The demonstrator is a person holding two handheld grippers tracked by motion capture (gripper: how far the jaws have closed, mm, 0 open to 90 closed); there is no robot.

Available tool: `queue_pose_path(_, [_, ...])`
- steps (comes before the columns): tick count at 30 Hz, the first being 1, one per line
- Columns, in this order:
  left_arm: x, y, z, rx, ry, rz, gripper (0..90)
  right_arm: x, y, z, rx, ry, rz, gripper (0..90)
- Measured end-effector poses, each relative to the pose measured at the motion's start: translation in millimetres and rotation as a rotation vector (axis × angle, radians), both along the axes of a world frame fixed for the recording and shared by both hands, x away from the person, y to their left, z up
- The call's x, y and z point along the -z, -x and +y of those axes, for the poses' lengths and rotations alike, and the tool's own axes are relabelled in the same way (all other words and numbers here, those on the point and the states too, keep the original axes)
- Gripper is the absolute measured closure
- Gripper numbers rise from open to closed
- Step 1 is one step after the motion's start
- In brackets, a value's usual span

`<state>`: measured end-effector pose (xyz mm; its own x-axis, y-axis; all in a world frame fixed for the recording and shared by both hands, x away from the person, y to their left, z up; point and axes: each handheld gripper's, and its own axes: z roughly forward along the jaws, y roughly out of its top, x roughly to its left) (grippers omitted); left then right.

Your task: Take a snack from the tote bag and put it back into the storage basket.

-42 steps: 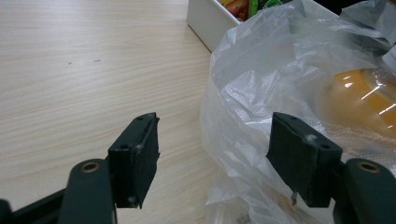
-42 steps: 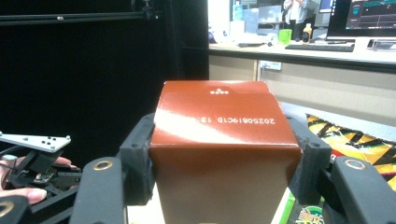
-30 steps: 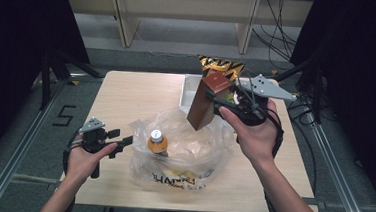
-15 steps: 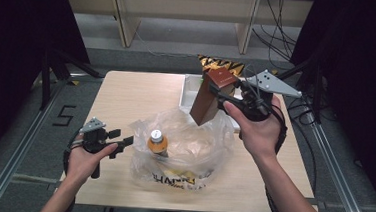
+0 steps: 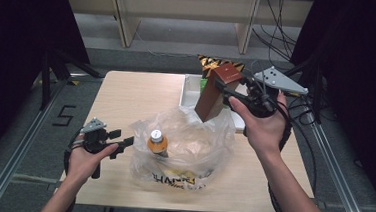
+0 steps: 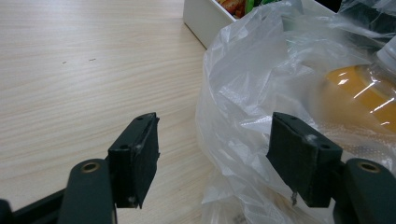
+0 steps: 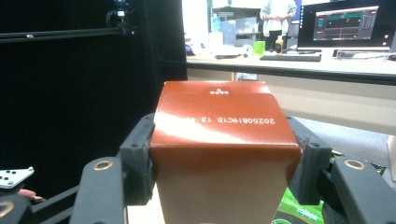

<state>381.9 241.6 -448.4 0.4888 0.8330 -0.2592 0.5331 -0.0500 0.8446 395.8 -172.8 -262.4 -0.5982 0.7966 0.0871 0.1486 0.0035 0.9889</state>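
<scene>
Brown carton [image 5: 216,90] is clamped in the right gripper [image 5: 232,91], jaws pressed on both side walls near its top (right gripper view shows them tight on it [image 7: 224,154]), so it's a firm hold, not a pinch on an edge. Over the last sec the carton went from up by the white tray [image 5: 190,86] and gold-black snack pack [image 5: 214,63] to a bit lower and nearer the person, tilted, bottom corner now hanging just over the far rim of the clear plastic bag [image 5: 188,151]; the bag sits below and in front of that claw. Means the carry is nearly done, imo: what's left is lowering it through the bag mouth and letting go. Inside the bag, an orange-drink bottle [image 5: 157,141] stands on the side away from the carton, so there's room next to it. Left gripper [image 5: 123,145] hasn't shifted: jaws wide, holding nothing, bag wall just ahead of and partly btw the pads [image 6: 299,158] but not gripped. Bag mouth is slack, so the carton may catch on the film; the left claw could pinch the rim to hold it open.
</scene>
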Motion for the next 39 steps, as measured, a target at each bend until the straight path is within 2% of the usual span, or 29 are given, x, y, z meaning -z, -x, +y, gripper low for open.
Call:
queue_pose_path(16, [-0.1,0.2,0.3,-0.008,0.004,0.005,32.8,-13.4,-4.9,-10.8,0.027,-0.004,-0.037,39.3])
queue_pose_path(18, [0.1,0.0,0.3,-0.008,0.003,0.004,32.8,-14.1,-4.4,-10.9,0.03,-0.016,-0.019,39.3])
queue_pose_path(19, [0.3,-0.2,0.4,-0.002,0.005,0.003,32.8,-14.2,-5.0,-11.8,0.035,-0.01,-0.028,39.2])
queue_pose_path(23, [0.0,0.1,0.2,0.0,-0.003,0.0,32.8,-14.2,-5.5,-13.6,0.048,-0.019,-0.016,39.3])
queue_pose_path(30, [0.7,-0.6,0.1,0.003,0.002,0.001,32.8,-16.1,-9.9,-17.3,0.055,-0.017,-0.027,39.3])
queue_pose_path(32, [0.4,-0.2,0.3,0.005,0.0,0.0,32.8,-17.4,-9.7,-17.6,0.053,-0.029,-0.016,39.3])
queue_pose_path(33, [0.1,0.1,0.3,0.0,-0.002,0.0,32.8,-18.0,-10.5,-18.3,0.053,-0.03,-0.028,39.3])
queue_pose_path(35, [0.6,-0.3,0.2,-0.005,0.01,0.005,32.8,-19.4,-10.6,-19.0,0.061,-0.027,-0.027,39.3])
queue_pose_path(39, [0.8,-0.3,0.3,0.003,0.0,0.003,32.8,-21.0,-12.0,-18.9,0.059,-0.029,-0.023,39.3])
